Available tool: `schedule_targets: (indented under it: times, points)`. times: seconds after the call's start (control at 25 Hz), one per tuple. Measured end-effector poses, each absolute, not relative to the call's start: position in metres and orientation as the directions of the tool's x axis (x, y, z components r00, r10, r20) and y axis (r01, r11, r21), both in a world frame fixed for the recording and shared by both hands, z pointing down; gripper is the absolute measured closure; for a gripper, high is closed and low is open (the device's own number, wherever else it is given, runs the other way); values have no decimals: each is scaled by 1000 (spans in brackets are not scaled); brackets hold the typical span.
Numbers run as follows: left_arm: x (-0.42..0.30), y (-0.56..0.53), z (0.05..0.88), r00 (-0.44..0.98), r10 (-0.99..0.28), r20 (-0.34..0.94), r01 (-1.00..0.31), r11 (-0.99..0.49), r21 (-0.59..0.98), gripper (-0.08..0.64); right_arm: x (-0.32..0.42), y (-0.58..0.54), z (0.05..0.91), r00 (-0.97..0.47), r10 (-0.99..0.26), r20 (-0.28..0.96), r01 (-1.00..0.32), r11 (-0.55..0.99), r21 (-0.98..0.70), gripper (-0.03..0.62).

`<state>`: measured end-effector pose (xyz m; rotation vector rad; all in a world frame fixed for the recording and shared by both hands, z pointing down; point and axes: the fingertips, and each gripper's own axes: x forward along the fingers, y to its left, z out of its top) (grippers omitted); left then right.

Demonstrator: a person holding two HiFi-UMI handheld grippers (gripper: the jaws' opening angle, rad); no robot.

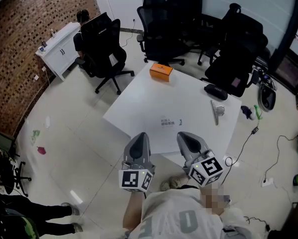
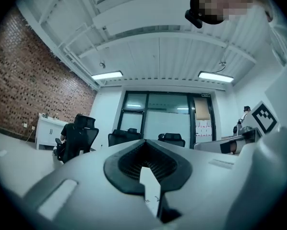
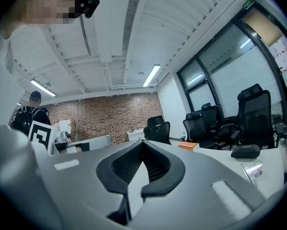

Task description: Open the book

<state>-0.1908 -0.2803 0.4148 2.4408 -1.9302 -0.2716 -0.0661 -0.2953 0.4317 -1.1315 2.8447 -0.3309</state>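
Note:
A white book (image 1: 164, 128) with small dark print on its cover lies flat and closed on the white table (image 1: 139, 96), near the table's front edge. My left gripper (image 1: 140, 138) and right gripper (image 1: 185, 137) hang side by side over that front edge, above the book's near side. Both are shut with nothing between the jaws. In the left gripper view the left gripper (image 2: 144, 142) points level into the room, and in the right gripper view the right gripper (image 3: 142, 142) does the same. The book shows in neither gripper view.
An orange box (image 1: 161, 71) stands at the table's far edge; a black case (image 1: 216, 91) and a silvery packet (image 1: 217, 111) lie at the right. Black office chairs (image 1: 106, 51) ring the far side. A person sits at a white cabinet (image 1: 59, 49). Cables trail on the floor at right.

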Motion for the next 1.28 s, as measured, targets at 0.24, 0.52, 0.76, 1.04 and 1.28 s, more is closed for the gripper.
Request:
schedule_targets:
  times: [0.24, 0.52, 0.76, 1.04, 1.28]
  points:
    - [-207, -277, 437, 186, -980, -76, -970, -196, 143, 546, -72, -286, 446, -706, -705, 70, -699, 677, -231, 589]
    - [-231, -255, 448, 156, -987, -42, -971, -161, 178, 546, -71, -264, 448, -689, -721, 72, -711, 654, -256, 589]
    - [-234, -232, 443, 129, -990, -50, -971, -136, 197, 546, -68, -241, 439, -693, -719, 53, -710, 668, -222, 589]
    - [-192, -177, 438, 149, -986, -70, -967, -160, 199, 546, -31, -174, 443, -681, -731, 40, -719, 658, -226, 589]
    - [-122, -72, 447, 146, -985, -89, -971, -159, 176, 546, 29, -75, 463, -710, -703, 40, -689, 683, -240, 589]
